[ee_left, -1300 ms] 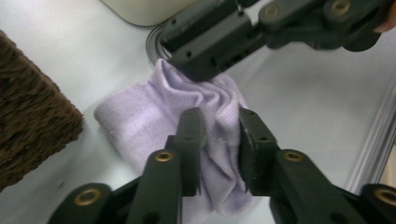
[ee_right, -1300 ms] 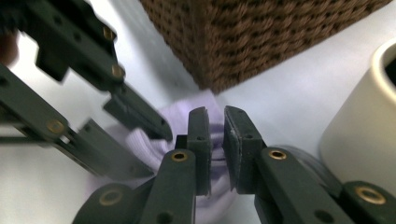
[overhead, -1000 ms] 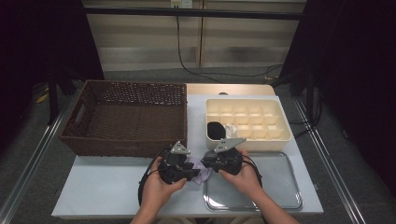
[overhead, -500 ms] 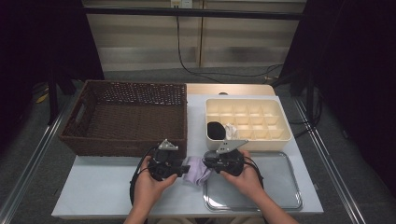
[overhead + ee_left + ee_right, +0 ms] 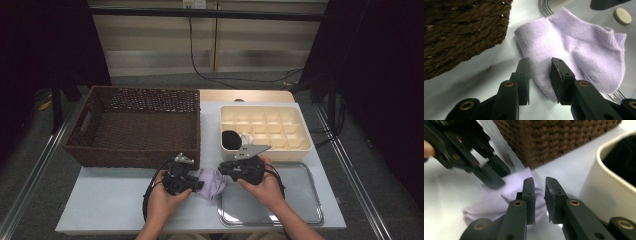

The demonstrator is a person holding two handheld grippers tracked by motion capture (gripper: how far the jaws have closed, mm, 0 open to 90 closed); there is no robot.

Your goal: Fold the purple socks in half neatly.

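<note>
Between the left gripper (image 5: pixel 539 80) jaws, apart: toe end of the lilac sock (image 5: pixel 579 50), ungripped. Right gripper (image 5: pixel 539 197) jaws narrowly apart, empty. Sock not yet lifted; the grab and placing are left.

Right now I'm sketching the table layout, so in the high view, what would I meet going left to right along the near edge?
Left tool → lilac sock → right tool → metal tray.

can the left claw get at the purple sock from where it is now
Probably yes: the left claw is open with its jaws straddling the edge of the purple sock, nothing between them; the basket sits off to the side.
</note>
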